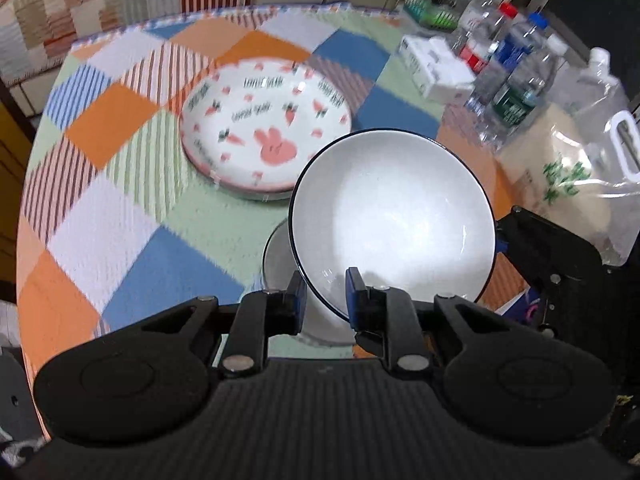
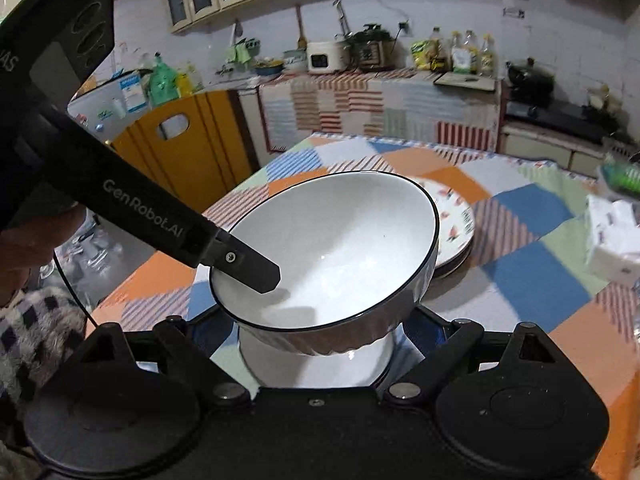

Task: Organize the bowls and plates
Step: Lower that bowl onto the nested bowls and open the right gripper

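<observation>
In the left wrist view, the left tool (image 1: 322, 295) is seen at the lower middle. Its two blue-padded fingers are clamped on the near rim of a white bowl (image 1: 394, 220) with a thin dark edge, one finger outside and one inside. The bowl is tilted, with its opening turned toward the camera, and it is held above the worktop (image 1: 120, 216), which is covered by a cloth of orange, blue, green and striped squares. Under the held bowl, part of a second white bowl (image 1: 276, 258) is visible. Just beyond them, a rabbit plate (image 1: 266, 128) with carrots and a pink rabbit is lying on the cloth, on top of another dish. At the right edge of the worktop, water bottles (image 1: 506, 64), a white box (image 1: 436, 66) and a clear plastic jug (image 1: 592, 152) are standing. A black part of the right tool (image 1: 560, 276) is seen beside the right rim of the bowl.

In the right wrist view, the same white bowl (image 2: 332, 248) is seen tilted above the second bowl (image 2: 316, 364). A finger of the left tool (image 2: 244, 266) is reaching over its left rim into the bowl. The fingertips of the right tool are hidden behind the bowls, so it cannot be told whether they are apart or together. The rabbit plate (image 2: 456, 220) is partly visible behind the bowl.
</observation>
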The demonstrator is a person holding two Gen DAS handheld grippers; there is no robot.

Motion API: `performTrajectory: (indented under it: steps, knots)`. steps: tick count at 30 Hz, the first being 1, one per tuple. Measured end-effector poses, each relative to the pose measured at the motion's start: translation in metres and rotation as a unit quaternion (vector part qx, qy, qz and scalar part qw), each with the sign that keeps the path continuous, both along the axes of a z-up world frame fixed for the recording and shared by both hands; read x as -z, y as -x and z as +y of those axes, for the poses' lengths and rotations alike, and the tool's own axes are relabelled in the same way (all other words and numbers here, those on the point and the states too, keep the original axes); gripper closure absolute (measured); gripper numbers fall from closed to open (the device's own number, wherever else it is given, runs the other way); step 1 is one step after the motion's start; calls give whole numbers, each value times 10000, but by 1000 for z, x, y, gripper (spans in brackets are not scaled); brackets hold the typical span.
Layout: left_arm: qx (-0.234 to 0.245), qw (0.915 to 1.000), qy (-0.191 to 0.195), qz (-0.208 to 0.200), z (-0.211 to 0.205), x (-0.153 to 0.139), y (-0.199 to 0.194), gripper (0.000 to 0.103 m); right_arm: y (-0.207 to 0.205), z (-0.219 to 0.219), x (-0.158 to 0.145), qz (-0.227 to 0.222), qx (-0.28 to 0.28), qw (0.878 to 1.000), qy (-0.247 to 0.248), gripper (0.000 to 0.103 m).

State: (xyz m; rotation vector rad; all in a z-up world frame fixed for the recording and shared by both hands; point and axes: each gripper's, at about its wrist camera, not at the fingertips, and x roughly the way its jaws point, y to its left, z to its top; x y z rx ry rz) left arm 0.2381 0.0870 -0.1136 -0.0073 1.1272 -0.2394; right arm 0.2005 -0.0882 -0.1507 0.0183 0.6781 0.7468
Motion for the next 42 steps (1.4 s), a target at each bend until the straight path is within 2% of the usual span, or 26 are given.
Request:
performTrajectory:
  steps: [4, 11, 15, 21, 28, 33, 35, 37, 40, 42]
  knots:
    - [-123, 9994, -47, 323, 6, 20, -1, 85, 1, 10, 14, 195, -136, 9996, 131, 8]
    - [-103, 9984, -351, 432, 0, 32, -2, 85, 5, 18, 23, 286, -191, 9990, 291, 8]
    - [-69, 9979, -505, 391, -5, 34, -2, 85, 4, 22, 26, 211, -194, 9981, 549, 8]
    - [58, 9958, -892, 216, -16, 36, -2, 84, 13, 35, 28, -78, -141, 9918, 1264, 8]
    - [117, 9908, -1348, 38, -20, 52, 0, 83, 19, 35, 32, -231, -84, 9909, 1325, 5]
    - [-35, 9948, -1013, 28, -11, 56, 1, 81, 22, 34, 32, -253, -76, 9909, 1322, 6]
    - [-63, 9967, -803, 43, -5, 50, 2, 76, 25, 30, 27, -261, -75, 9917, 1258, 6]
    - [-96, 9980, -626, -51, 1, 41, 6, 70, 29, 24, 22, -252, -58, 9931, 1142, 6]
    - [-90, 9988, -428, -230, 12, 30, 12, 69, 33, 12, 16, -159, 33, 9955, 932, 6]
    - [-157, 9986, -332, -372, 20, 25, 16, 65, 35, 4, 15, -99, 63, 9974, 709, 6]
